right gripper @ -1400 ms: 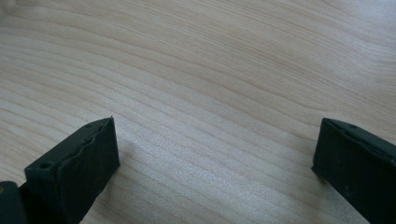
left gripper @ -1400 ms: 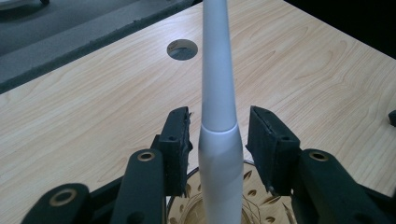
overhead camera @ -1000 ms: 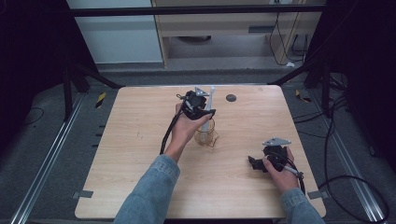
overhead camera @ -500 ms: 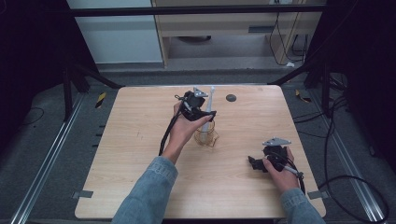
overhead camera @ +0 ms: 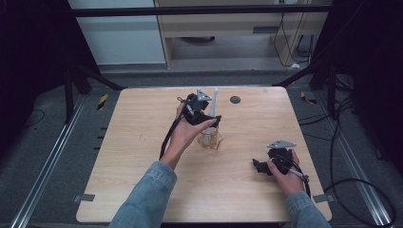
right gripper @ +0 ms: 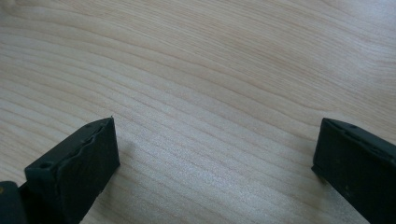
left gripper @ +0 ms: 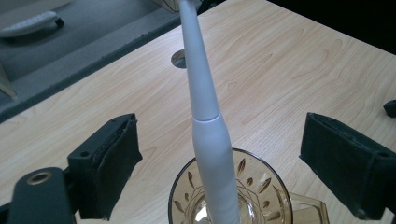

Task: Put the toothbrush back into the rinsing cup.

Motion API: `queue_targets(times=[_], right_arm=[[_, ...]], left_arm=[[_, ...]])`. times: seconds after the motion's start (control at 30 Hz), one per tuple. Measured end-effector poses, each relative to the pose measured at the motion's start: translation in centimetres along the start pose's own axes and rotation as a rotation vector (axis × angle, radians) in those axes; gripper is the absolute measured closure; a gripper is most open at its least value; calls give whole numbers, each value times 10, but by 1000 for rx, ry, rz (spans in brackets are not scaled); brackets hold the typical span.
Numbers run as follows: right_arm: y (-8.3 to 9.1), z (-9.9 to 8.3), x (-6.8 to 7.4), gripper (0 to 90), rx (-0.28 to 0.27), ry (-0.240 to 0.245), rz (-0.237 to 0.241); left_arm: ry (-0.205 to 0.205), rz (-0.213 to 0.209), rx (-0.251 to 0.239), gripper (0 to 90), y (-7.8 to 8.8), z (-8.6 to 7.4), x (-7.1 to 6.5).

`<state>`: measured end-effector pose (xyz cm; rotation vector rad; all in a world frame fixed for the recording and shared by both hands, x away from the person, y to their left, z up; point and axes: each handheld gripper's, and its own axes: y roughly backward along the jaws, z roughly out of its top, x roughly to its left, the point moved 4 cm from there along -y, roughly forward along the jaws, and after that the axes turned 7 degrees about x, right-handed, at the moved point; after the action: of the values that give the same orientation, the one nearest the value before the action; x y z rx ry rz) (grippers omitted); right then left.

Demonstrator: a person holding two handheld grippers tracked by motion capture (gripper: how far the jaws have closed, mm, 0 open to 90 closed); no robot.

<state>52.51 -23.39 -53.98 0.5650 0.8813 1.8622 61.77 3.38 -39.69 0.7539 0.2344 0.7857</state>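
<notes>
A white electric toothbrush [left gripper: 206, 121] stands tilted in an amber glass cup [left gripper: 261, 193] near the middle of the wooden table [overhead camera: 142, 128]. In the high view the toothbrush [overhead camera: 213, 110] rises out of the cup [overhead camera: 209, 139]. My left gripper [left gripper: 229, 149] is open, its jaws apart on either side of the toothbrush without touching it; from above the left gripper [overhead camera: 209, 122] sits just over the cup. My right gripper [right gripper: 215, 154] is open and empty above bare wood, and the right gripper [overhead camera: 259, 166] rests low at the table's right front.
A small dark round disc [overhead camera: 235, 99] lies at the table's far edge, also seen as the disc [left gripper: 178, 58] behind the toothbrush. Metal floor rails and dark frame legs flank the table. Cables trail on the floor at right.
The left gripper has drawn slightly back and up from the toothbrush, which stays standing in the cup. The right gripper has not moved.
</notes>
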Motion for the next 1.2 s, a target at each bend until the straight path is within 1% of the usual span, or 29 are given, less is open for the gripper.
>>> queue_targets(times=[0.07,0.13,0.2,0.37,0.5,0.63,0.7,0.83,1.03,1.2], right_arm=[[0,0,0,4,0,1,-1],[0,0,0,4,0,0,0],[0,0,0,4,0,1,0],[0,0,0,3,0,0,0],[0,0,0,4,0,2,-1],[0,0,0,4,0,2,-1],[0,0,0,4,0,2,-1],[0,0,0,4,0,1,0],[0,0,0,4,0,0,0],[0,0,0,4,0,2,-1]], left_arm=[[-12,-7,-10,84,3,0,0],[-13,-15,-20,81,5,0,-1],[-36,-29,-25,74,8,0,-2],[-68,-39,-38,62,13,-2,-7],[-73,-39,-48,60,16,-4,-9],[-86,-40,-66,60,23,-7,-14],[-91,-40,-66,60,24,-7,-15],[-89,-37,-87,60,30,-6,-14],[-99,-40,-83,58,32,-8,-14],[-102,-38,-79,56,36,-13,-15]])
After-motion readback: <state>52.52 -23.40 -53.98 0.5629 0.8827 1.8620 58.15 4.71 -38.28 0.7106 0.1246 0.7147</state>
